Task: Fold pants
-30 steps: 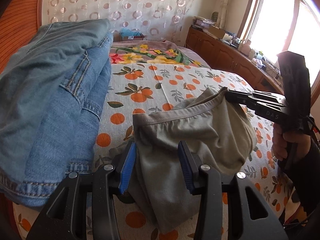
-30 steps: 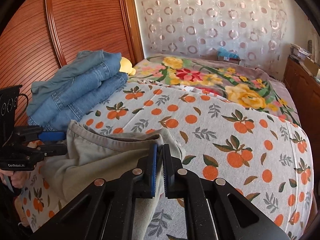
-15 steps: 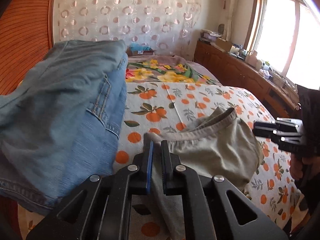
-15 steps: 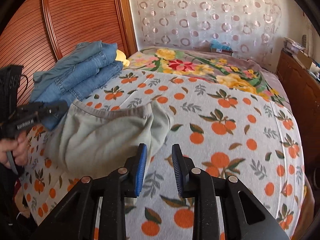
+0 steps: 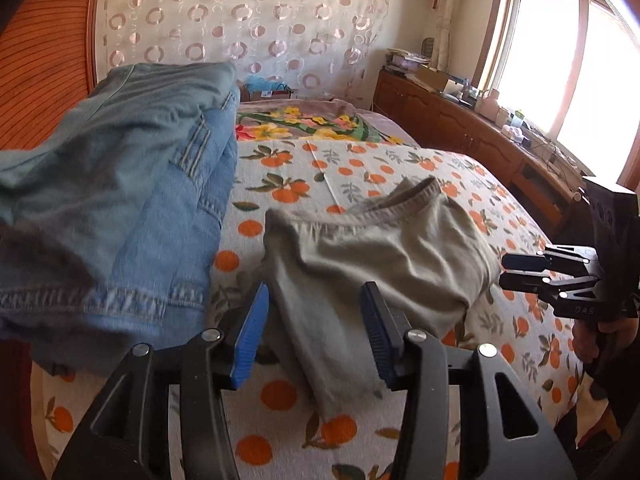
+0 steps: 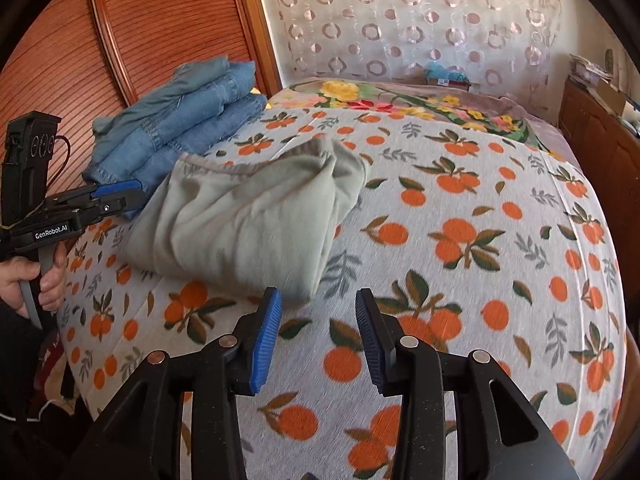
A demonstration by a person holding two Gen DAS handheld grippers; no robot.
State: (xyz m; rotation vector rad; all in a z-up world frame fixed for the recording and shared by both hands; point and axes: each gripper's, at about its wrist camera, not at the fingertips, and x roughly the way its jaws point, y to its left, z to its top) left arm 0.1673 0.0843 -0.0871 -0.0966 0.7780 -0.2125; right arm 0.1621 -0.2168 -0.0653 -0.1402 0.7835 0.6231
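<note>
The grey-green pants lie folded in a loose bundle on the orange-print bedspread, waistband toward the far side; they also show in the right wrist view. My left gripper is open and empty, its jaws standing around the pants' near left edge. My right gripper is open and empty, hovering over the bedspread just in front of the pants' right corner. Each gripper shows in the other view, the right one and the left one.
A stack of folded blue jeans lies left of the pants against the wooden headboard. A floral blanket lies at the far end. A wooden cabinet runs along the window wall.
Both grippers have let go of the pants and opened. The pants now rest on the bed, and both grippers have drawn back from them.
</note>
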